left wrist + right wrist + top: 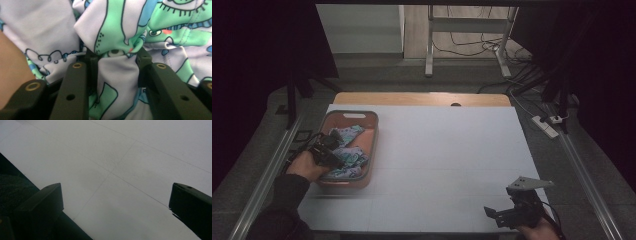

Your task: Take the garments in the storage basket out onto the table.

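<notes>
A pinkish basket (373,148) sits at the table's left with a crumpled cloth (348,136) inside, pale lilac with green and blue cartoon print. My left gripper (326,149) reaches down into the basket. In the left gripper view its jaws pinch a bunched fold of the cloth (112,22), so the left gripper (116,56) is shut on it. The basket's tan wall (10,72) shows at that view's left. My right gripper (498,214) hovers low over the table's near right corner. In its own view the right gripper (115,200) stands open with bare white table between the jaws.
A white sheet covers the table (447,150), with a wooden strip along the far edge. The table's near edge (37,187) lies just beside my right gripper's left jaw. On the floor behind are a desk frame (429,45), cables and a power strip (546,125).
</notes>
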A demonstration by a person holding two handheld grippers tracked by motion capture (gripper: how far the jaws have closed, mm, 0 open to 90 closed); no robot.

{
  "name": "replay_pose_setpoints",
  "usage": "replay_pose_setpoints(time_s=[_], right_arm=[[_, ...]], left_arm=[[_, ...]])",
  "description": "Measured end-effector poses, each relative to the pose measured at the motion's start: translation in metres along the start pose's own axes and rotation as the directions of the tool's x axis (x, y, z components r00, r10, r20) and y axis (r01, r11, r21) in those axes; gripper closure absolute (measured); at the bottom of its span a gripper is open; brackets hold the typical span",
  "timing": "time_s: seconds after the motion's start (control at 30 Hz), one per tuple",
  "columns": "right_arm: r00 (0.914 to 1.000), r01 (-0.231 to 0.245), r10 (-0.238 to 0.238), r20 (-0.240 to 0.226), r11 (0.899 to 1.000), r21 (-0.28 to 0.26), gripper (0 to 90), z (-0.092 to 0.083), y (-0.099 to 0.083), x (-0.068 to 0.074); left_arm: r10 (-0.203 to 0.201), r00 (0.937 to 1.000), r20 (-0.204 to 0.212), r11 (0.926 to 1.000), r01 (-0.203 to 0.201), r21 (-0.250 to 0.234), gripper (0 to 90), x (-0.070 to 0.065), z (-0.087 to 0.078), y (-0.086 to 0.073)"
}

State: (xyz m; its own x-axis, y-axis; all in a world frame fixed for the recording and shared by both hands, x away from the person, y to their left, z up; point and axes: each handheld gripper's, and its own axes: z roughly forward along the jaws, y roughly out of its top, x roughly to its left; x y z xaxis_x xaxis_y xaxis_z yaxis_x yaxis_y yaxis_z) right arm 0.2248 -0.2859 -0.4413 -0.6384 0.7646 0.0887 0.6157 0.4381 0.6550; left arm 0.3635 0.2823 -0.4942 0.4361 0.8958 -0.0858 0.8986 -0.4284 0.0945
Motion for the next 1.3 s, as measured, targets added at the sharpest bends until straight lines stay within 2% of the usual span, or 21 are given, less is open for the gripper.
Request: replay_pose_setpoints(time_s=[0.1, 0.2, 0.3, 0.4, 0.43, 0.47, 0.5, 0.53, 0.57, 0.63, 0.67, 0.7, 0.87, 0.9, 0.93, 0.97, 1.17, 1.23, 1.3], right_arm=[[1.0, 0.001, -0.001, 0.0, 1.0, 0.0, 0.0, 0.0, 0.0, 0.0], [1.0, -0.002, 0.002, -0.001, 1.0, 0.0, 0.0, 0.0, 0.0, 0.0], [1.0, -0.002, 0.002, 0.003, 1.0, -0.002, 0.0, 0.0, 0.0, 0.0], [1.0, -0.005, 0.005, 0.003, 1.0, -0.007, 0.0, -0.001, 0.0, 0.0], [1.0, -0.006, 0.006, 0.002, 1.0, -0.007, 0.0, -0.001, 0.0, 0.0], [1.0, -0.006, 0.006, 0.002, 1.0, -0.006, 0.0, -0.001, 0.0, -0.001], [1.0, -0.006, 0.006, 0.002, 1.0, -0.006, 0.0, -0.001, 0.0, -0.001], [1.0, -0.006, 0.006, 0.004, 1.0, -0.007, 0.0, -0.001, 0.0, 0.0], [1.0, -0.006, 0.006, 0.004, 1.0, -0.007, 0.0, -0.001, 0.0, 0.0], [1.0, -0.005, 0.005, 0.005, 1.0, -0.006, 0.0, -0.001, 0.0, 0.0], [1.0, -0.006, 0.006, 0.005, 1.0, -0.006, 0.0, -0.001, 0.0, 0.0], [1.0, -0.007, 0.007, 0.005, 1.0, -0.005, 0.0, -0.001, 0.0, 0.0], [0.9999, -0.008, 0.008, 0.009, 1.0, -0.003, 0.0, -0.001, 0.0, 0.0], [0.9999, -0.008, 0.008, 0.009, 1.0, -0.003, 0.0, -0.001, 0.0, 0.0], [0.9999, -0.003, 0.003, 0.011, 1.0, -0.006, 0.0, 0.0, 0.0, 0.0], [0.9999, -0.003, 0.003, 0.011, 1.0, -0.006, 0.0, 0.0, 0.0, 0.0], [0.9999, -0.002, 0.002, 0.013, 1.0, -0.007, 0.0, 0.0, 0.0, 0.001], [0.9999, -0.002, 0.002, 0.015, 1.0, -0.003, 0.0, 0.0, 0.0, 0.001], [0.9999, -0.001, 0.001, 0.017, 1.0, -0.003, 0.0, 0.0, 0.0, 0.001]], left_arm=[[-0.019, 0.9996, 0.023, 0.9997, 0.019, -0.015, 67.4, 0.003, -0.001, -0.001], [-0.014, 0.9993, 0.034, 0.9984, 0.015, -0.055, 68.5, 0.004, -0.004, -0.003], [-0.008, 0.999, 0.044, 0.9931, 0.013, -0.117, 68.5, 0.006, -0.012, -0.005], [-0.006, 0.9983, 0.058, 0.9888, 0.015, -0.148, 68.5, 0.006, -0.017, -0.006], [-0.003, 0.9976, 0.069, 0.9849, 0.015, -0.173, 68.5, 0.006, -0.021, -0.007], [0.001, 0.9966, 0.082, 0.9768, 0.016, -0.214, 68.5, 0.005, -0.027, -0.008], [0.001, 0.9966, 0.082, 0.9768, 0.016, -0.214, 68.5, 0.005, -0.027, -0.008], [0.009, 0.9958, 0.091, 0.9676, 0.014, -0.252, 68.5, 0.005, -0.033, -0.01], [0.009, 0.9958, 0.091, 0.9676, 0.014, -0.252, 68.5, 0.005, -0.033, -0.01], [0.017, 0.9948, 0.101, 0.9594, 0.012, -0.282, 68.5, 0.005, -0.039, -0.011], [0.025, 0.9946, 0.101, 0.9502, 0.008, -0.311, 68.5, 0.004, -0.044, -0.012], [0.025, 0.9946, 0.101, 0.9502, 0.008, -0.311, 68.5, 0.004, -0.044, -0.012], [0.045, 0.9947, 0.093, 0.9292, -0.007, -0.37, 68.4, 0.0, -0.057, -0.014], [0.05, 0.9945, 0.092, 0.9241, -0.011, -0.382, 68.4, -0.001, -0.059, -0.014], [0.053, 0.9939, 0.096, 0.9146, -0.01, -0.404, 68.4, -0.001, -0.064, -0.015], [0.053, 0.9939, 0.096, 0.9146, -0.01, -0.404, 68.4, -0.001, -0.064, -0.015], [0.072, 0.992, 0.104, 0.8817, -0.014, -0.472, 68.4, -0.003, -0.081, -0.016], [0.078, 0.9912, 0.107, 0.8746, -0.016, -0.485, 68.4, -0.004, -0.086, -0.016], [0.083, 0.9907, 0.108, 0.8638, -0.017, -0.504, 68.4, -0.005, -0.092, -0.015]])
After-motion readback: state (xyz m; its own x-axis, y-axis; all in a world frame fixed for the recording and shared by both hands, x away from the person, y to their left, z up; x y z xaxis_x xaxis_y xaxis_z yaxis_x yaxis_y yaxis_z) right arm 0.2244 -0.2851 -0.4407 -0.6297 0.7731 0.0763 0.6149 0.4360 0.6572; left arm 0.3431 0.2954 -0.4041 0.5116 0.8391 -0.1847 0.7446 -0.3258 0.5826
